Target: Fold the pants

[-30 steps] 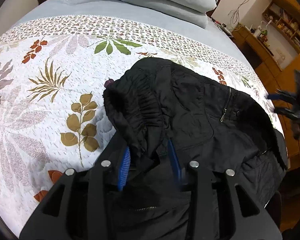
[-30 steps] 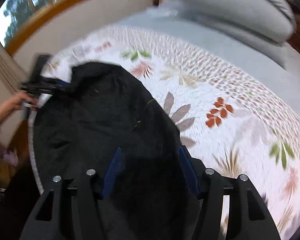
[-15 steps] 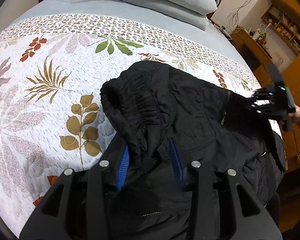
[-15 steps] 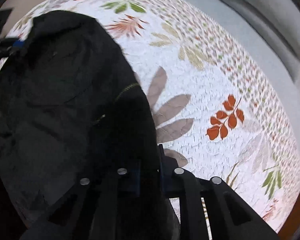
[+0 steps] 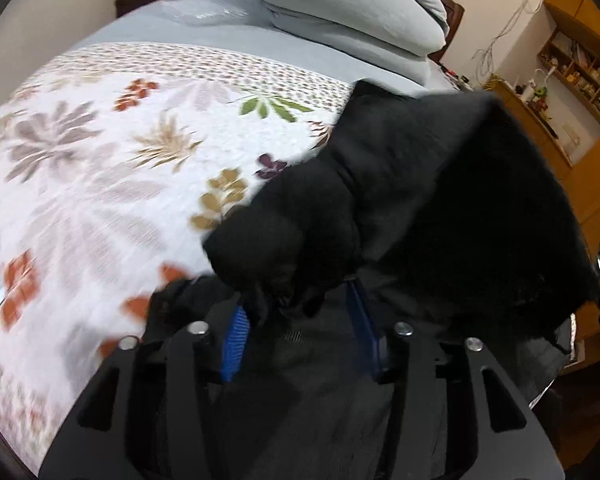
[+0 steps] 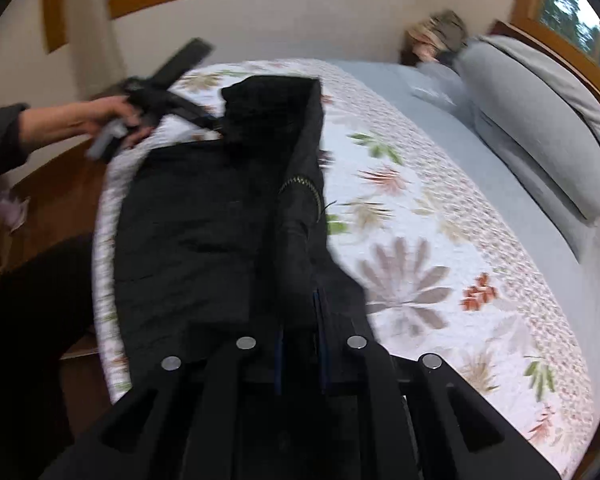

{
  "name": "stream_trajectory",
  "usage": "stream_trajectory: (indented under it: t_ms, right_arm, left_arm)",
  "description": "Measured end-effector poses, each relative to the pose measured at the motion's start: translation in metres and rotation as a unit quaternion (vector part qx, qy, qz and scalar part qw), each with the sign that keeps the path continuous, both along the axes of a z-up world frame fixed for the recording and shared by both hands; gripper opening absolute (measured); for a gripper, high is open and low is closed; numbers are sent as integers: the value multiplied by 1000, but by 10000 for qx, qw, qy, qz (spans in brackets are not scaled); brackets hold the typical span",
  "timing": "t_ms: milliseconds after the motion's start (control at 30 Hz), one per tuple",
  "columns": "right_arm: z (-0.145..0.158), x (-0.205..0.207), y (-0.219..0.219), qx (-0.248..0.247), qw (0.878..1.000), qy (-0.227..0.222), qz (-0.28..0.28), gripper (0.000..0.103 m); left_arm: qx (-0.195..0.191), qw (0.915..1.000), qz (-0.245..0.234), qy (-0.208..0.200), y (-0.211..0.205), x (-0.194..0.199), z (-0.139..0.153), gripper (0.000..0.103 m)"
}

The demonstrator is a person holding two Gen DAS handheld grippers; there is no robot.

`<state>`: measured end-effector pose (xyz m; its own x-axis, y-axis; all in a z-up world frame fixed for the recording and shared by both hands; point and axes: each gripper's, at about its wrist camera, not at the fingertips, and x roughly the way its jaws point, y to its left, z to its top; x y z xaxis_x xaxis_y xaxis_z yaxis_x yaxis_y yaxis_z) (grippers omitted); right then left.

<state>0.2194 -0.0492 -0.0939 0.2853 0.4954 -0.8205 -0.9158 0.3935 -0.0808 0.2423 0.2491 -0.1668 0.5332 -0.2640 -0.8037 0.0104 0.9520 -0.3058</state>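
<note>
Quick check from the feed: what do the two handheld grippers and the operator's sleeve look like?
Both are matte black frames with round silver bolt heads and blue ribbed finger pads. The left gripper shows its blue pads clearly; the right gripper shows only thin blue edges. The left hand emerges from a dark sleeve.

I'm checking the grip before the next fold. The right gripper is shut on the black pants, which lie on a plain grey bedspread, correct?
Not quite. The right gripper is shut on the black pants, but the bedspread is white with a floral leaf print, not plain grey. The right wrist view shows it.
</note>
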Motion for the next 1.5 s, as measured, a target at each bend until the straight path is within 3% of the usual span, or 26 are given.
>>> stream_trajectory:
  t_ms: [133,300,500,567,633,767,900,933,1000,1067,1133,1267,1500]
  right_arm:
    - [-27,-48,6,-30,9996,162,218,13]
    - [-68,-76,11,-300,9984,453,176,13]
    - [-103,-91,17,-621,9966,530,50,13]
    - [-109,-92,18,-672,9964,524,23,13]
    - [-111,-92,21,-730,9961,503,3,14]
    - [-110,-97,21,-833,9957,406,-15,14]
    - [-109,-98,20,-857,9955,394,-86,15]
    - [-108,-98,20,-861,9955,387,-109,15]
    - [-108,-98,20,-855,9955,391,-154,15]
    - [-108,-100,20,-858,9955,360,-185,15]
    - [-108,-101,20,-844,9956,347,-222,15]
    - [-107,-104,20,-745,9960,405,-267,17]
    - [-110,-116,16,-579,9967,543,-164,19]
  left_arm:
    - [-105,9996,274,-34,13,-49,10,61]
    - [-237,9981,555,113,24,-101,11,68]
    - [-525,9971,406,373,6,-151,-12,68]
    - [-745,9959,287,430,-6,-161,-20,73]
    - [-1023,9932,246,500,-16,-166,-31,86]
    - [-1482,9876,285,426,-30,-156,-45,88]
    - [-1816,9801,720,351,-27,-139,-56,91]
    - [-2017,9749,896,297,-23,-135,-59,90]
    - [-2217,9693,1049,176,-19,-130,-61,83]
    - [-2098,9712,1104,256,-17,-124,-64,38]
    - [-2029,9731,1048,310,-16,-121,-67,22]
    - [-1963,9761,927,91,-16,-129,-62,12]
    - [-1570,9847,749,29,-19,-160,-57,9]
